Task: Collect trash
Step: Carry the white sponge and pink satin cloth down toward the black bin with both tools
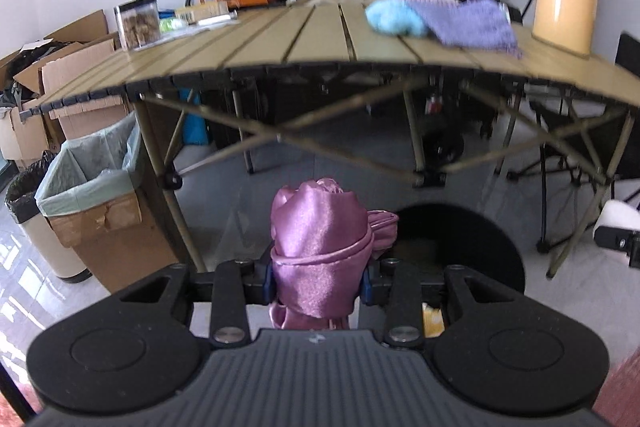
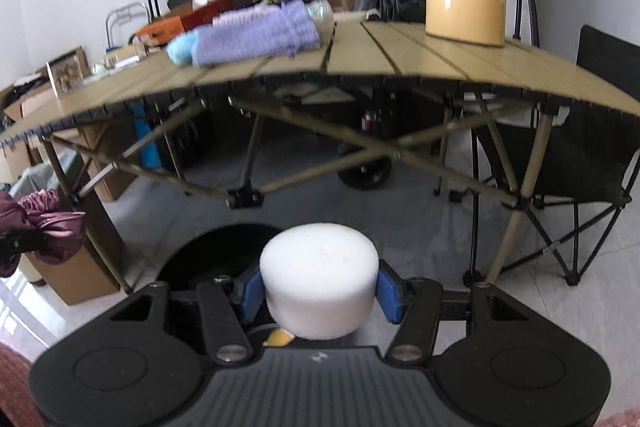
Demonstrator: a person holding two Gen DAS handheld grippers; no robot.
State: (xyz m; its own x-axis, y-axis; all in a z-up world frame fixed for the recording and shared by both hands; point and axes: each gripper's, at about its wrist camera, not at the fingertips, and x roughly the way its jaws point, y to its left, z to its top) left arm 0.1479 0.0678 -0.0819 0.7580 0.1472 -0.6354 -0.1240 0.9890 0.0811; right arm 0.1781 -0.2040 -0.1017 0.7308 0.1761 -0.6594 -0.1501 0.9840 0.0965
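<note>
Left claw [image 1: 320, 283] clenched on pink satin bundle [image 1: 320, 247]; right claw [image 2: 319, 293] grasping white foam puck [image 2: 319, 279]. Both held off the desk [image 1: 320, 39], just above the near black bin [image 1: 460, 247], probably for dropping in.

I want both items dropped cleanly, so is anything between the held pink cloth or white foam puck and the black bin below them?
Nothing visible. The left gripper holds the pink cloth, the right gripper the white foam puck, both over the black bin.
</note>
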